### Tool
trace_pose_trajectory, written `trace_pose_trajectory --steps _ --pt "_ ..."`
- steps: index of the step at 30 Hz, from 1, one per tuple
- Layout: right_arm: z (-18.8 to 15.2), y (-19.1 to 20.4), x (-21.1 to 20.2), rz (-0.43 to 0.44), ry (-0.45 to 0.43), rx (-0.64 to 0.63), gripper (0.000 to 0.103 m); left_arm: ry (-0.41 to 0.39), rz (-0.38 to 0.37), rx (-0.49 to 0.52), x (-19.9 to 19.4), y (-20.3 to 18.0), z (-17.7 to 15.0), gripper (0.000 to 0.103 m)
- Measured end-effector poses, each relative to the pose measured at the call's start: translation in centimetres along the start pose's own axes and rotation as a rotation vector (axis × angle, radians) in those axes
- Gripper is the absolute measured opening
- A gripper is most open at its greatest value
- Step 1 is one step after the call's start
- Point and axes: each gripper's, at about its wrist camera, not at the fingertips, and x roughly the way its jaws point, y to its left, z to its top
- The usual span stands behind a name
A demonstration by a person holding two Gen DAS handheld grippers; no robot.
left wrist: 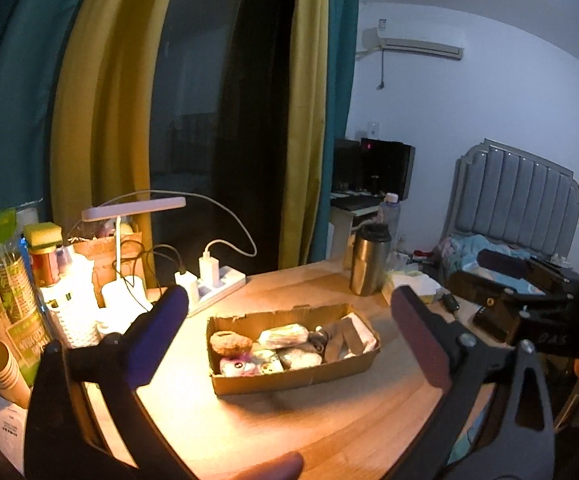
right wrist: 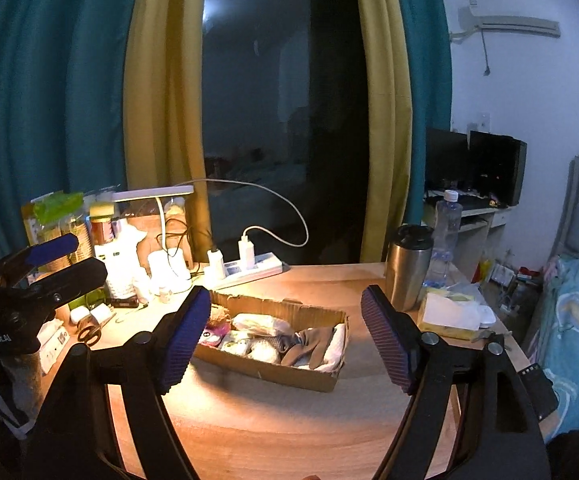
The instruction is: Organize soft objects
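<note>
Left gripper (left wrist: 289, 332) and right gripper (right wrist: 285, 336) both spread wide, holding nothing, hovering above the wooden desk (right wrist: 289, 432) — bare lamplit wood along the near edge. Toward the middle, a shallow cardboard box (right wrist: 273, 372) packed with soft objects (right wrist: 265, 340) (a brown glove (right wrist: 317, 344) draped at its right end). Behind: power strip (right wrist: 249, 270) at the far edge, steel tumbler (right wrist: 407, 268) near the far right corner, clutter along the left edge. Beyond, curtains (right wrist: 161, 80), dark window, bed at right.
</note>
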Motion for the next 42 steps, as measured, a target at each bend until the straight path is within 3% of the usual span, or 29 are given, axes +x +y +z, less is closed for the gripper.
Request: trace_pose_trajectory --steps 42 --pt "-0.7 -1.9 0.9 -0.002 0.029 0.044 0.081 0.014 0.024 -0.010 1.3 -1.7 -0.4 0.102"
